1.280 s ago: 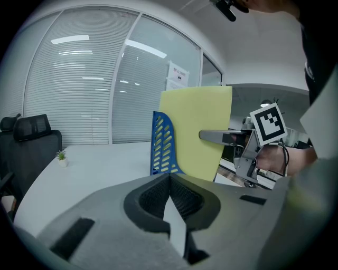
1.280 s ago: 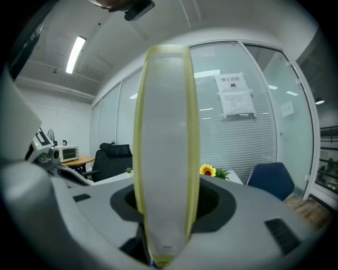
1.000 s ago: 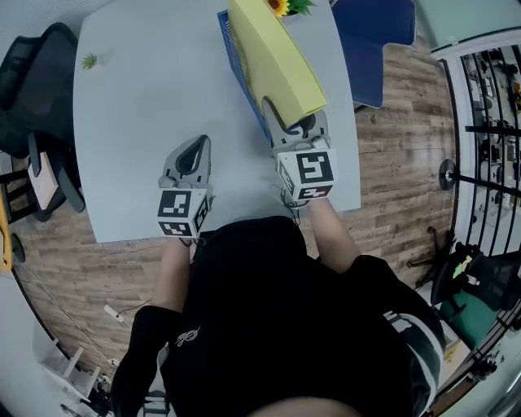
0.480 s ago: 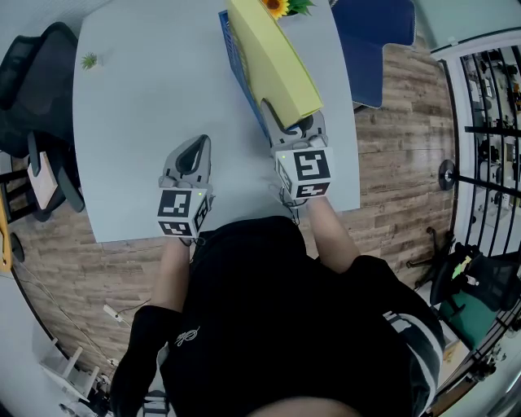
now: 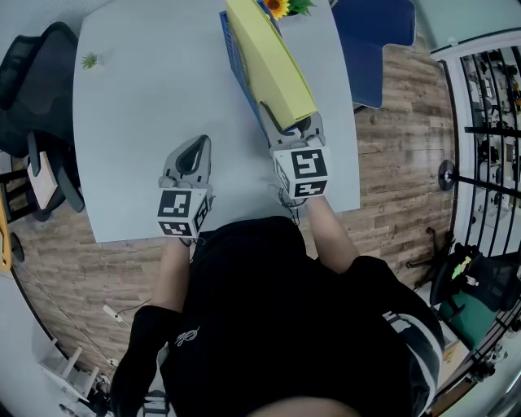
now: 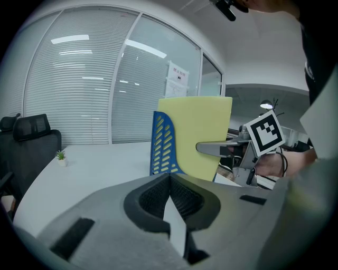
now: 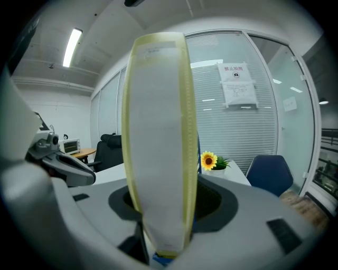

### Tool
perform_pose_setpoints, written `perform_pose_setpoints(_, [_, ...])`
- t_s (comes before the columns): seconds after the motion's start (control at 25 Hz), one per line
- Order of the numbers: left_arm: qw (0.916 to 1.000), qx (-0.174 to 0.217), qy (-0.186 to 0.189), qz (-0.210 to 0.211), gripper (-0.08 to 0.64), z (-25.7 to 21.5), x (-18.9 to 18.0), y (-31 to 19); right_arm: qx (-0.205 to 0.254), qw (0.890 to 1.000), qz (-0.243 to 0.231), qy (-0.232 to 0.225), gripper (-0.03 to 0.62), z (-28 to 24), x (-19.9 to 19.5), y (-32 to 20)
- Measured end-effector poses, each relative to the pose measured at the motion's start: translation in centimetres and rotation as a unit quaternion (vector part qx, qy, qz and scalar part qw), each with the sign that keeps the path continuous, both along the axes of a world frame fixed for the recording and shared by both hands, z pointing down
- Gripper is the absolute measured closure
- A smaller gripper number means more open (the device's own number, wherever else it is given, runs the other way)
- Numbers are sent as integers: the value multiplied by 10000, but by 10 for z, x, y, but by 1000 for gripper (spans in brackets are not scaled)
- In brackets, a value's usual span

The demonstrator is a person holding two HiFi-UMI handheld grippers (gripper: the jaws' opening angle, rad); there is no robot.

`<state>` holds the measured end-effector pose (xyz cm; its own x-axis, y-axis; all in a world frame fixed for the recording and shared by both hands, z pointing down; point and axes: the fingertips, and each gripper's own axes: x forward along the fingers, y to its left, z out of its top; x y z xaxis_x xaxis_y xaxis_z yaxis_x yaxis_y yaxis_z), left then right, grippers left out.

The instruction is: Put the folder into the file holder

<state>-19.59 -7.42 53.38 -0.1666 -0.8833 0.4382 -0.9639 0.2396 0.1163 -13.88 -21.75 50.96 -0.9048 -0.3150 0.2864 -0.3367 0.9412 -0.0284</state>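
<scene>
The thick yellow folder point(image 5: 269, 57) stands on edge in the blue slotted file holder point(image 5: 236, 69) at the far right of the white table point(image 5: 146, 106). My right gripper point(image 5: 295, 126) is at the folder's near end, jaws on either side of it and opening; in the right gripper view the folder point(image 7: 158, 132) fills the gap of the gripper point(image 7: 163, 211), with a dark slit at its lower left. My left gripper point(image 5: 195, 151) hovers over the table's near middle, shut and holding nothing. From the left gripper point(image 6: 169, 179) view, folder point(image 6: 198, 137) and holder point(image 6: 163, 147) stand upright.
A potted sunflower point(image 5: 278, 6) stands just behind the holder. A small green plant point(image 5: 89, 60) sits at the table's far left corner. A blue chair point(image 5: 370, 41) is right of the table, a black office chair point(image 5: 32, 73) left of it. The table's right edge runs close to the holder.
The folder's near end has swung left and settled lower against the blue holder, and my right gripper followed slightly up and left. The left gripper stayed put.
</scene>
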Motion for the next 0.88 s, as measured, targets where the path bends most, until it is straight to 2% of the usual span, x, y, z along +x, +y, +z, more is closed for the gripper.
perform_pose_setpoints(0.56, [10000,-5,19,8,560,0,5,-5,-157,9998,-57,88,356,9,5,7])
perform_pose_setpoints(0.88, [9999,46,95,52,560,2,22,-26,-68,9994,-332,57,348,5,16,15])
